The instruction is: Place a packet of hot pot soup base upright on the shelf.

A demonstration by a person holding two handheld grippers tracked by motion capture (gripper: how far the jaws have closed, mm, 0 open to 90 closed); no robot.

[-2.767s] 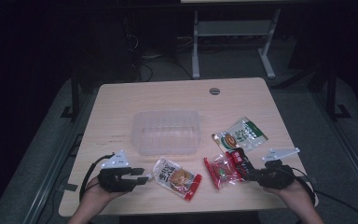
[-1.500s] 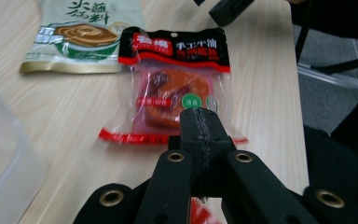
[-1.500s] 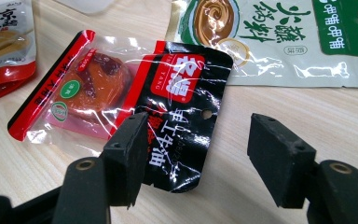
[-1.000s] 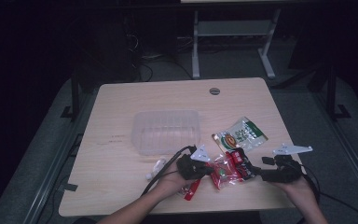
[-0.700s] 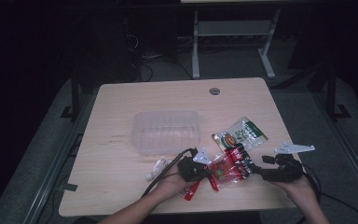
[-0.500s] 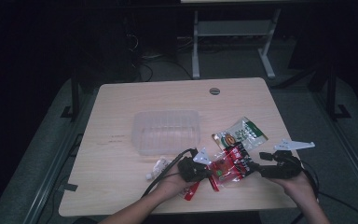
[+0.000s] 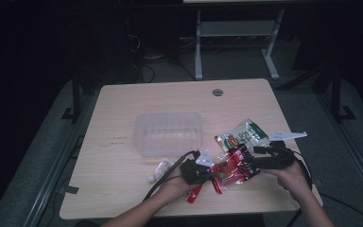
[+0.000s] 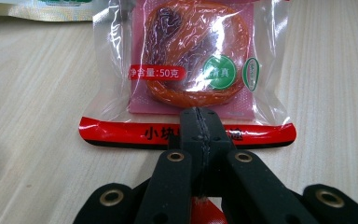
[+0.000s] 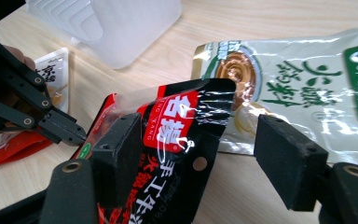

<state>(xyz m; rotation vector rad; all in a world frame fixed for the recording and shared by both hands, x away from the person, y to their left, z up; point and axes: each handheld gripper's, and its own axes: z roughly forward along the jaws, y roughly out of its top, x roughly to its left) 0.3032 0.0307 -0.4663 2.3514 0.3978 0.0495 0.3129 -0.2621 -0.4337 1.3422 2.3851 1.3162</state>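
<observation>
honestly, that red snack pack you're working with is looking light and floppy, and the film is shiny, so it's probably slippery too. it's sitting near your edge of the table, between your two hands, just in front of the green pouch and a bit right of the clear tray. your left gripper is clamping tight on the flat seal strip along one edge, jaws pressed together on the film, and that's the smart spot since the seal is stiffer than the puffy middle. your right gripper is standing wide, one pad touching the dark end of the pack, the other well off it over the green pouch, so it isn't gripping anything. i'd guess the filling squashes easily, so keep pinching seams, not the belly. another small pack is lying under your left hand.
</observation>
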